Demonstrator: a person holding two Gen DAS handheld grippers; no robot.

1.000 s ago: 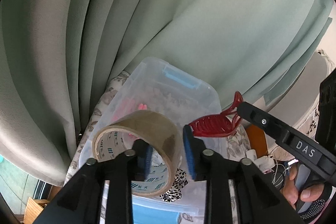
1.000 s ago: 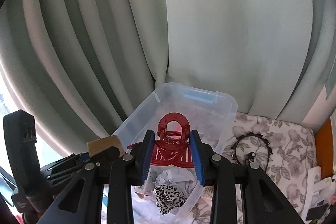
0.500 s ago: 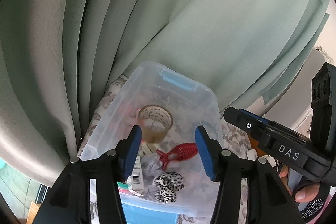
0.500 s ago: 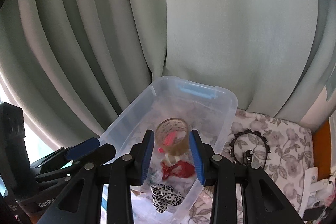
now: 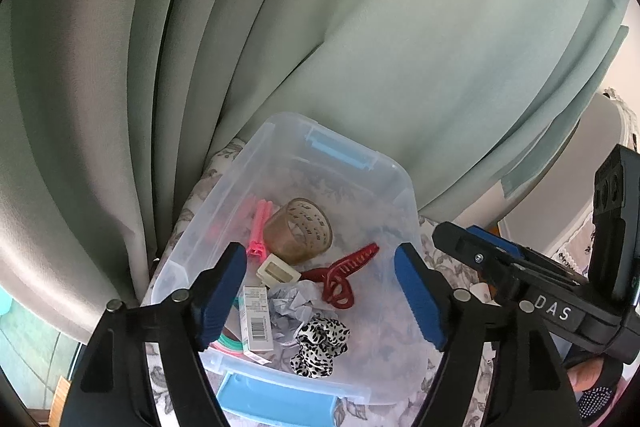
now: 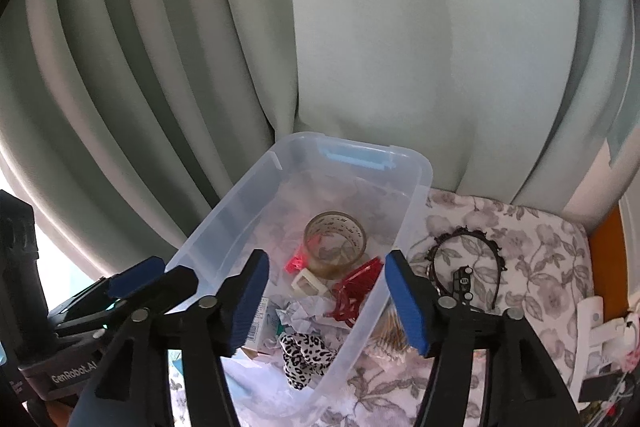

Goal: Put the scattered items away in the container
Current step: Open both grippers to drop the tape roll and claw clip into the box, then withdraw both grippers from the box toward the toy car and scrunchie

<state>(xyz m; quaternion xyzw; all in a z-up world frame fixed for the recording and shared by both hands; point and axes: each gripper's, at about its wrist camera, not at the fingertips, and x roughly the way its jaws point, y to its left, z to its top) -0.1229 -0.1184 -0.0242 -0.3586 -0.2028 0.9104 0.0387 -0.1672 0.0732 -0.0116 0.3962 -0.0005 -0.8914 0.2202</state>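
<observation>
Tape roll lies tilted in bin, opening facing up-right; both grippers opening, empty

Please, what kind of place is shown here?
Probably a home bedroom or living room: pale green pleated curtains, a floral-printed fabric surface, and a clear plastic storage bin with hair accessories.

Left gripper hangs over the clear tub, jaws opening, nothing between them. In the tub: 1 roll of brown tape, a red claw clip, crumpled paper, a leopard scrunchie.
</observation>
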